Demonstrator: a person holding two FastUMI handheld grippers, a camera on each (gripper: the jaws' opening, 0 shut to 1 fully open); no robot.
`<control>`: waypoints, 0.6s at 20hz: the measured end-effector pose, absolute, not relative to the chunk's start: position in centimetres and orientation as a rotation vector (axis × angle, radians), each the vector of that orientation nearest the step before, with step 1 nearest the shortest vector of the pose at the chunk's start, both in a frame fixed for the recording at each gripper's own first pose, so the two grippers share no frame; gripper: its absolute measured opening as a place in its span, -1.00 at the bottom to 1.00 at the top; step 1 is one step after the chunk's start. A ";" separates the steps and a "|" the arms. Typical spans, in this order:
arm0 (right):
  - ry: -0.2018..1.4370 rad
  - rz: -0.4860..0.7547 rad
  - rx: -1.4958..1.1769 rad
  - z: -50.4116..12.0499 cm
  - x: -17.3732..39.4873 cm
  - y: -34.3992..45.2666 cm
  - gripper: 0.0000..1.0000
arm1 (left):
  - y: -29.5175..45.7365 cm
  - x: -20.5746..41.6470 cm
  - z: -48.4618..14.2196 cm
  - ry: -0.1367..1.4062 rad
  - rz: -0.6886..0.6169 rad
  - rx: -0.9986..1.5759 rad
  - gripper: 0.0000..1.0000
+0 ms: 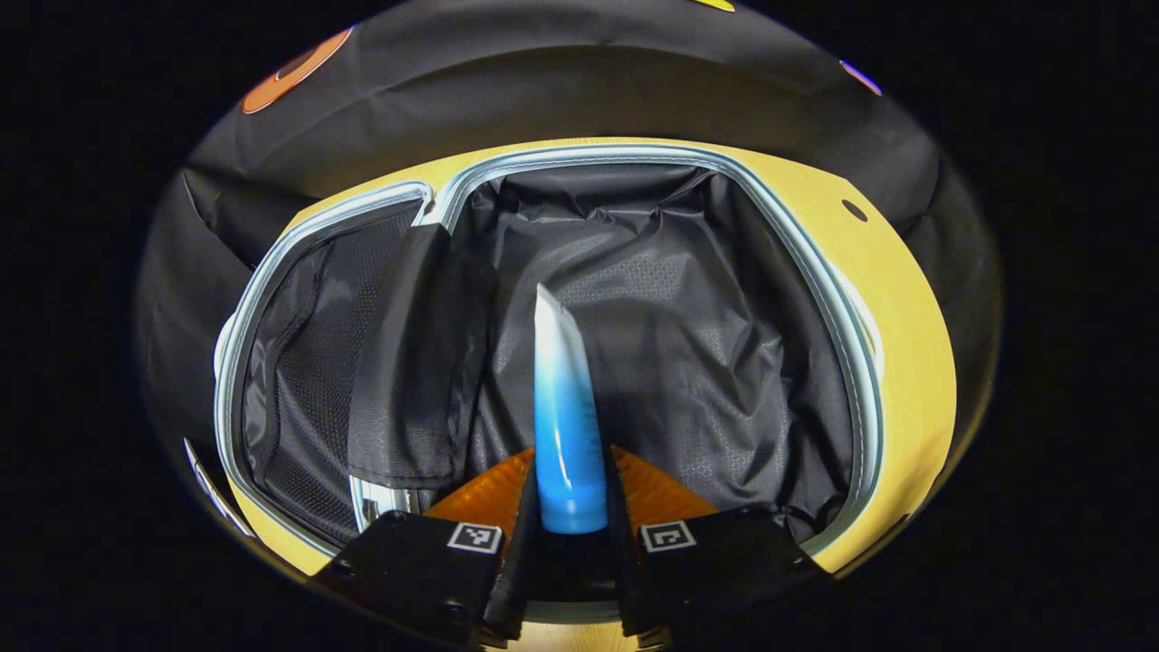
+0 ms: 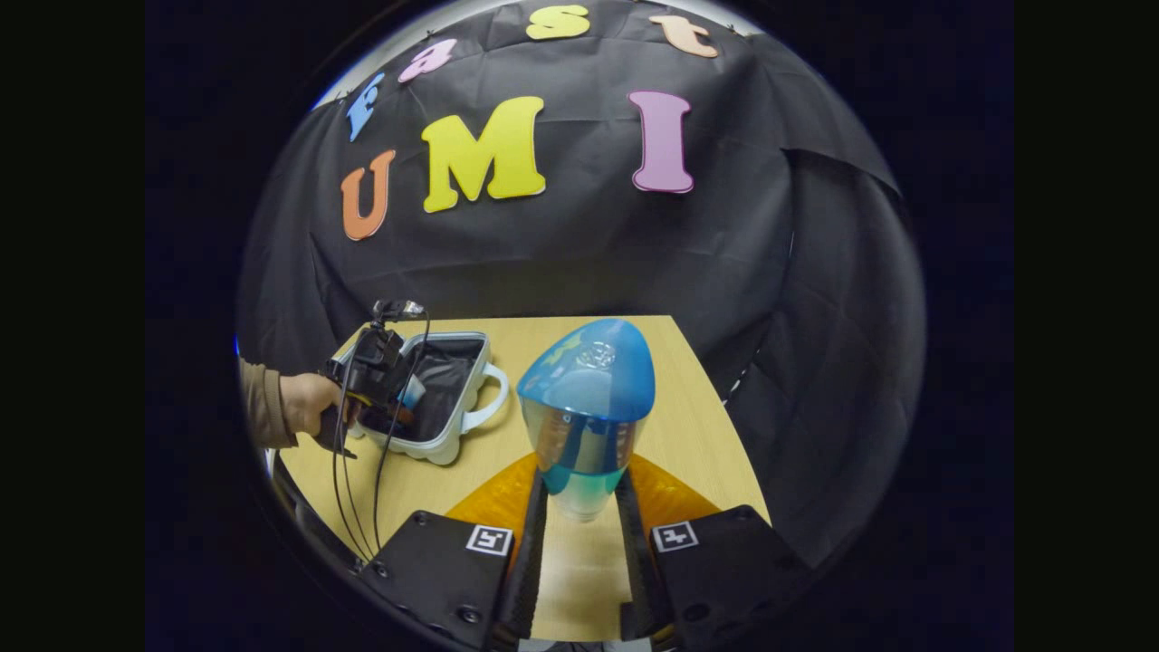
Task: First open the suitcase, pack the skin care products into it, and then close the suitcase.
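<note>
In the left gripper view my left gripper (image 1: pixel 570 507) is shut on a blue-and-white tube (image 1: pixel 563 407), held over the open suitcase (image 1: pixel 815 272) with its dark lining. In the right gripper view my right gripper (image 2: pixel 581 507) is shut on a clear bottle with a blue cap (image 2: pixel 587 403), above the wooden table (image 2: pixel 697 426). Farther left in that view, the open suitcase (image 2: pixel 453 435) lies on the table, and a hand holds the left gripper (image 2: pixel 398 398) over it with the tube.
A mesh pocket and a loose dark flap (image 1: pixel 398 362) cover the suitcase's left half. The suitcase's white handle (image 2: pixel 493 394) points toward the bottle. Cables (image 2: pixel 349 480) hang from the left gripper. Black cloth walls close the table's far and right sides.
</note>
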State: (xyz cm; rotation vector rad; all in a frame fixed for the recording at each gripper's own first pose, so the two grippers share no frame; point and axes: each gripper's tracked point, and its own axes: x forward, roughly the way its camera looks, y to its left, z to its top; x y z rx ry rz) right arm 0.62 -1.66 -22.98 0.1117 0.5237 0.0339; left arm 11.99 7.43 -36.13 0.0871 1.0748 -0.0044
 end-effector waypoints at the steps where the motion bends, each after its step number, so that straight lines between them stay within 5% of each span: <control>1: 0.519 0.030 0.115 -22.9 0.8 -2.1 -0.26 | 7.5 12.0 -36.1 1.075 0.000 0.091 -0.30; 3: 0.523 0.029 0.126 -23.2 1.1 -2.5 -0.22 | 7.4 11.9 -36.1 1.076 0.013 0.097 -0.03; 4: 0.529 0.031 0.123 -23.5 1.4 -2.5 -0.22 | 7.5 11.9 -36.0 1.074 0.016 0.100 -0.15; 6: 0.548 0.050 0.104 -24.2 2.2 -2.1 -0.22 | 7.7 12.1 -35.5 1.039 0.023 0.084 -0.05; 8: 0.552 0.086 0.100 -23.9 3.3 -0.8 -0.26 | 7.8 11.8 -34.4 1.004 0.020 0.064 0.34; 9: 0.550 0.113 0.088 -23.7 4.1 0.3 -0.26 | 7.8 11.7 -33.6 0.977 0.019 0.059 0.80; 10: 0.546 0.141 0.072 -23.4 5.0 1.5 -0.26 | 7.8 11.7 -32.4 0.937 0.012 0.050 0.72; 12: 0.549 0.201 0.048 -23.2 6.8 4.5 -0.26 | 8.0 11.6 -29.2 0.828 -0.006 0.039 0.96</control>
